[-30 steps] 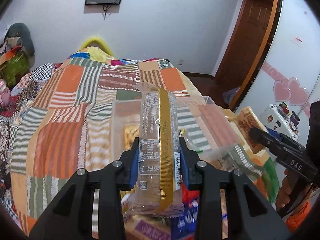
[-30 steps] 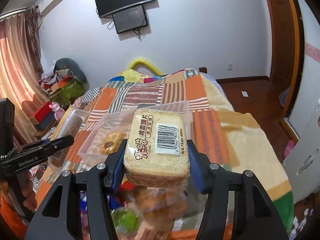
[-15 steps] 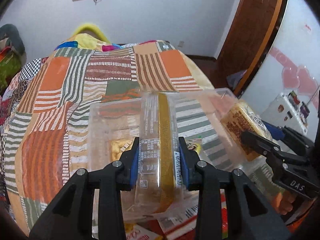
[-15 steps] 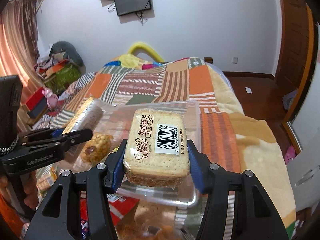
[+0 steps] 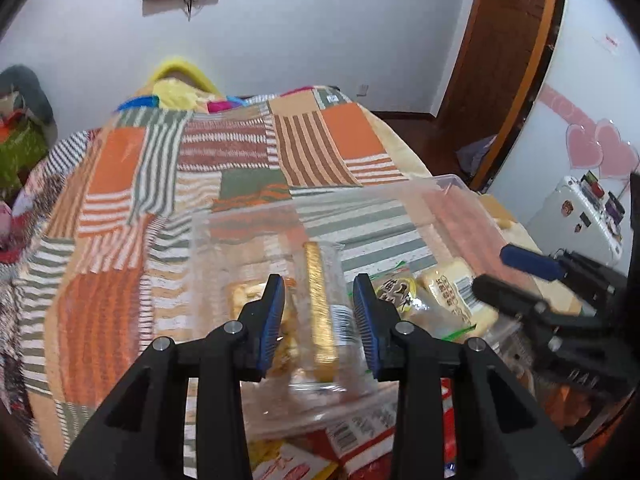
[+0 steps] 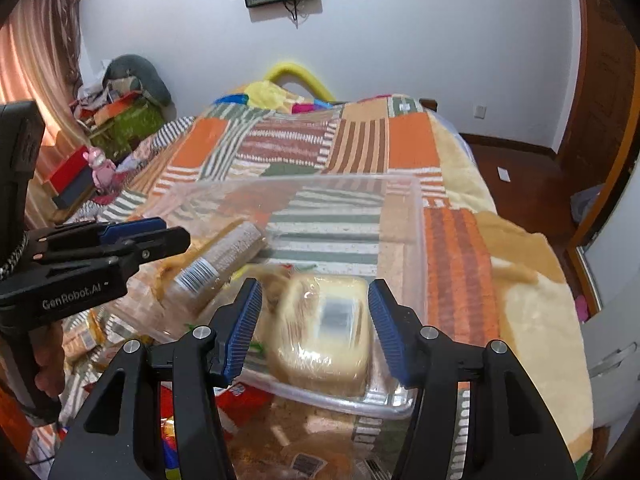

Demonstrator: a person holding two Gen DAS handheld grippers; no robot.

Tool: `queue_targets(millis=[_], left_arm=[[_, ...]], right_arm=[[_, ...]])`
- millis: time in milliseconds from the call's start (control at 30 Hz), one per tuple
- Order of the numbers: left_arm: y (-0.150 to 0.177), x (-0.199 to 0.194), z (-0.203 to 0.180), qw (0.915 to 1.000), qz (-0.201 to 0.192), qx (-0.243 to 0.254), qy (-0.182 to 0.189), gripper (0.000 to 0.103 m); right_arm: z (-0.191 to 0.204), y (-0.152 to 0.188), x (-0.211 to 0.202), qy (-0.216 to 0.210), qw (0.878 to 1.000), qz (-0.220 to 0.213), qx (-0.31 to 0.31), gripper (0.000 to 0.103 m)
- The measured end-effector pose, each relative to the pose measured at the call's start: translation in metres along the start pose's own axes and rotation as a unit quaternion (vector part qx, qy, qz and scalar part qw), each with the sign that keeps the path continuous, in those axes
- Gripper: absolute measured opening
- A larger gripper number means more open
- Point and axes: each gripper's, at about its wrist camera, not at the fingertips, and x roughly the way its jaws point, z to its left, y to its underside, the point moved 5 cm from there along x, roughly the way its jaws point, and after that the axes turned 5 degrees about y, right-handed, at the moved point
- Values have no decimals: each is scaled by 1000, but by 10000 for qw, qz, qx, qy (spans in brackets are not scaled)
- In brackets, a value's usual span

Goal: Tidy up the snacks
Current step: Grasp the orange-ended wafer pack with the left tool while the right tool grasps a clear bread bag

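A clear plastic bin (image 5: 448, 184) (image 6: 418, 240) sits on the patchwork bed. My left gripper (image 5: 319, 316) is open above it; the long cracker pack with a gold strip (image 5: 320, 308) lies blurred in the bin between the jaws, apart from both pads. The pack also shows in the right wrist view (image 6: 224, 260). My right gripper (image 6: 314, 326) is open; the toast pack with a barcode (image 6: 324, 328) lies blurred in the bin between its jaws and also shows in the left wrist view (image 5: 452, 292). Other snacks (image 5: 394, 288) lie in the bin.
More snack packets (image 5: 360, 436) (image 6: 236, 396) lie on the bed in front of the bin. The striped patchwork blanket (image 5: 240, 148) stretches beyond. A white cabinet (image 5: 576, 216) and a wooden door (image 5: 500, 60) stand to the right; clutter (image 6: 120, 120) to the left.
Both grippers moved over the bin and opened. The cracker pack and the toast pack left the jaws and dropped into the bin.
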Motion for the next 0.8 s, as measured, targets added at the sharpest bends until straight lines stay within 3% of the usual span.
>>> queue_targets(millis=[133,367,667,800], left_arm=[[5,-32,6,9997,-181,91,-125,36],[32,-78,41,9986,-330,-28,-422,48],[95,-105,118,9940,64,-599,-917,54],[126,-96,140,9919,351,-848,-876,61]], right_arm=[[-2,-5,-20,24,9998,-195,-2,53],[-5,-1,-48,57,9992,-388,47,56],[2,30,-56,118,9995,-297,30,67],[4,47,-54,142,9998,-136,10,74]])
